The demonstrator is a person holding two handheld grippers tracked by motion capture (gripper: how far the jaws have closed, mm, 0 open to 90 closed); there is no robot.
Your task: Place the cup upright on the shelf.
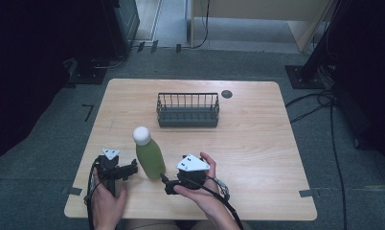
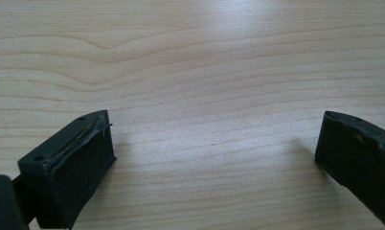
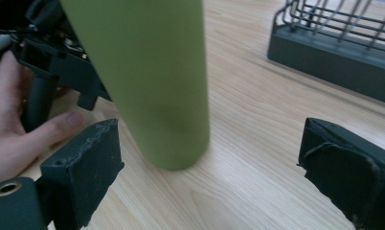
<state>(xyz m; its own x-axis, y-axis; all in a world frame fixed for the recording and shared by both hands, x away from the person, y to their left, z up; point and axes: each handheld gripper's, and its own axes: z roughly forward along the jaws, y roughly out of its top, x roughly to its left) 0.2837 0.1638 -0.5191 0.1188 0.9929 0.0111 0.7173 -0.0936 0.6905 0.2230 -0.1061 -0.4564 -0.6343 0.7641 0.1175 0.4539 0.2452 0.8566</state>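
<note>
A green bottle (image 1: pixel 150 158) with a white cap (image 1: pixel 141 135) stands upright on the wooden table (image 1: pixel 257 143), near its front left. My right gripper (image 1: pixel 171 184) is just right of the bottle's base, pointing at it. In the right gripper view the bottle (image 3: pixel 147 81) rises just beyond the open jaws, closer to the left one, and my right gripper (image 3: pixel 209 143) holds nothing. My left gripper (image 1: pixel 119 168) sits left of the bottle. The left gripper (image 2: pixel 214 134) is open over bare wood.
A dark wire basket (image 1: pixel 187 110) stands empty behind the bottle, toward the table's middle back; its base (image 3: pixel 324 57) shows at the upper right of the right gripper view. A small dark round disc (image 1: pixel 226 94) lies beside it. A hand (image 3: pixel 18 139) holds the left gripper.
</note>
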